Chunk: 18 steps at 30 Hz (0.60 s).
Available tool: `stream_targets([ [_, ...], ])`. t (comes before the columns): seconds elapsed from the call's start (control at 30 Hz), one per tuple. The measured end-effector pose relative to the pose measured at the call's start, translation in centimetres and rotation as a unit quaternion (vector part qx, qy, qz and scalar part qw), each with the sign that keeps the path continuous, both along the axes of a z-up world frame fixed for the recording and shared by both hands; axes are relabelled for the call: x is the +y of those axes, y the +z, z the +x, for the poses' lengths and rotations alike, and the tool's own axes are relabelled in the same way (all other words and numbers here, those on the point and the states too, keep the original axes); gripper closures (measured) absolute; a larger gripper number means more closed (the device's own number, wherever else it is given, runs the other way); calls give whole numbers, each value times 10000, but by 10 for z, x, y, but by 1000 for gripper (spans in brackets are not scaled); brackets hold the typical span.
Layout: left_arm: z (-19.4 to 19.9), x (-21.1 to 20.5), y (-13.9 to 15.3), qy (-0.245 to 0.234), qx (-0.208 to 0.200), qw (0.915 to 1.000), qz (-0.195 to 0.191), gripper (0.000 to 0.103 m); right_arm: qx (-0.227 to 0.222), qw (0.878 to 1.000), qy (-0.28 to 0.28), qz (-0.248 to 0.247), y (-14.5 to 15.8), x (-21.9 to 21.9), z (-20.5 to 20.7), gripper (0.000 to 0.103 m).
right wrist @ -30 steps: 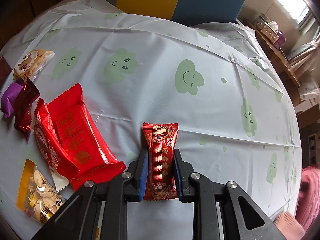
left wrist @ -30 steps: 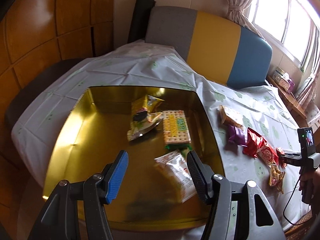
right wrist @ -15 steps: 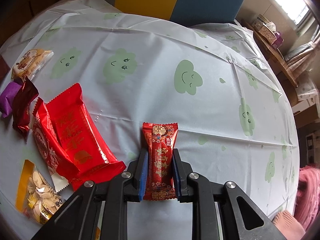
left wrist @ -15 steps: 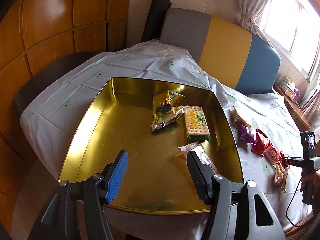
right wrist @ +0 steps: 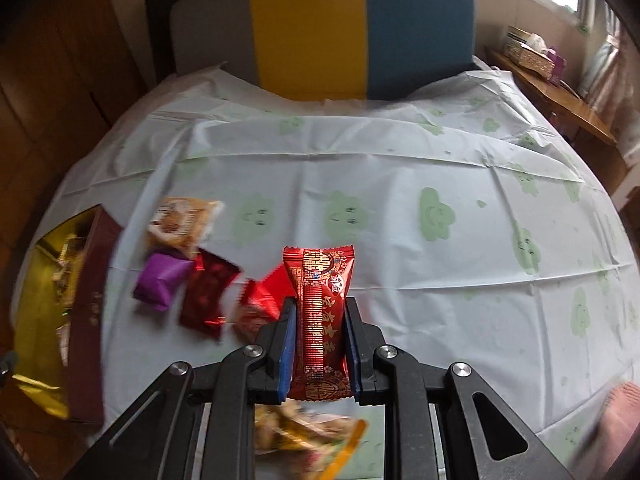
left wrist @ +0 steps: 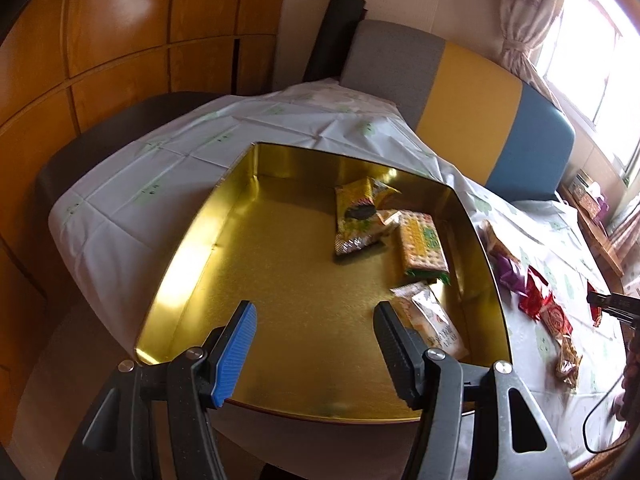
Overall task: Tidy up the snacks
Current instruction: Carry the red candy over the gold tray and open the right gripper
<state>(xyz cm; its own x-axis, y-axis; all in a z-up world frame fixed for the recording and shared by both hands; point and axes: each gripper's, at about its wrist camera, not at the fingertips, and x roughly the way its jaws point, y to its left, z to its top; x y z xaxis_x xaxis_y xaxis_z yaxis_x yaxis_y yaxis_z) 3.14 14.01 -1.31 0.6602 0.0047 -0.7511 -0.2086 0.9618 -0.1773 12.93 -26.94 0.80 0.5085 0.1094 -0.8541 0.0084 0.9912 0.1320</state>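
My right gripper (right wrist: 320, 332) is shut on a red and gold snack packet (right wrist: 320, 300), held upright above the tablecloth. Below and left of it lie a purple packet (right wrist: 160, 284), a dark red packet (right wrist: 208, 292) and an orange-brown packet (right wrist: 180, 220). My left gripper (left wrist: 316, 328) hangs open over the near side of the gold tin (left wrist: 192, 248) with nothing between its fingers. Inside the tin are a yellow-green packet (left wrist: 360, 216), a cracker pack (left wrist: 422, 246) and a white packet (left wrist: 434, 320). The right gripper's tip (left wrist: 612, 302) shows at the right edge of the left wrist view.
A round table with a white cloud-print cloth (right wrist: 440, 168) holds everything. A grey, yellow and blue seat back (left wrist: 460, 100) stands behind it. Wooden wall panels (left wrist: 120, 40) are at the left. Loose snacks (left wrist: 548, 312) lie right of the tin. A yellow bag (right wrist: 308, 436) lies under my right gripper.
My right gripper has lifted the red packet off the table and swung left, bringing the tin into view. My left gripper has drawn back toward the tin's near edge, still open.
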Motion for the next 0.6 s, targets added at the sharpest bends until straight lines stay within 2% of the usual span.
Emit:
stream_targets([
  [0.17, -2, 14, 2, 230, -29, 9997, -3, 41, -188, 9917, 1136, 577, 14, 93, -12, 81],
  [0.33, -5, 25, 4, 384, -75, 9992, 10, 41, -253, 9692, 2285, 882, 17, 188, -29, 81],
  [0.47, -7, 32, 5, 456, -100, 9989, -19, 41, -23, 9510, 2982, 822, 0, 249, -35, 80],
  [0.6, -10, 37, 4, 514, -85, 9986, -40, 41, 276, 9415, 3315, 533, -29, 286, -35, 78],
])
